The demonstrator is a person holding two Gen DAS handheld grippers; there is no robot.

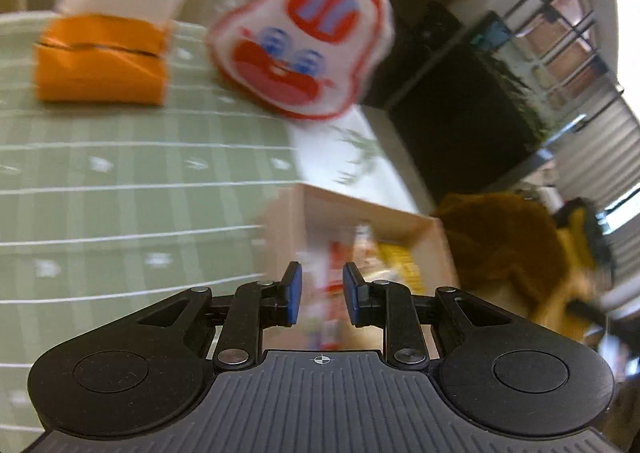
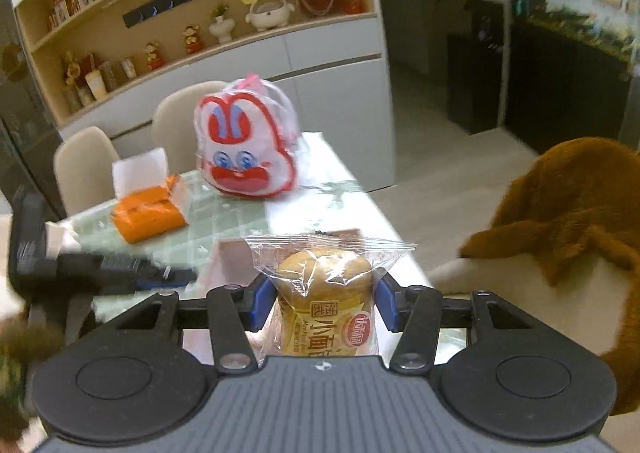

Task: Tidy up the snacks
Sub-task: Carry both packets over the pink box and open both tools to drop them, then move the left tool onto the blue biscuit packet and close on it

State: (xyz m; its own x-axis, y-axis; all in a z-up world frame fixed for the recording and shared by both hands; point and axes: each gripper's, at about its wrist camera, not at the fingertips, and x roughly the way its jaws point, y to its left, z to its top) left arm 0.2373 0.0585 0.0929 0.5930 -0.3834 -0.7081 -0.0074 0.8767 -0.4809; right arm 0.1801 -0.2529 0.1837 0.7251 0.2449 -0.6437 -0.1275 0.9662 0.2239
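My right gripper [image 2: 325, 303] is shut on a small bread in a clear wrapper [image 2: 326, 293] and holds it above a cardboard box [image 2: 232, 253] at the table's near edge. In the left wrist view my left gripper [image 1: 319, 299] is open and empty, its jaws a small way apart, above the same cardboard box [image 1: 360, 213], which holds several blurred snack packets [image 1: 396, 259]. The left gripper also shows at the left of the right wrist view [image 2: 120, 265]. A white and red rabbit-face bag [image 2: 248, 145] stands at the table's far end; it also shows in the left wrist view [image 1: 304, 41].
An orange tissue box [image 2: 146, 213] with a white sheet sticking up lies on the green checked tablecloth [image 1: 120, 181]. Beige chairs [image 2: 84, 165] stand behind the table. A brown plush toy [image 2: 568, 205] sits on a chair at the right. A shelf cabinet [image 2: 200, 13] stands behind.
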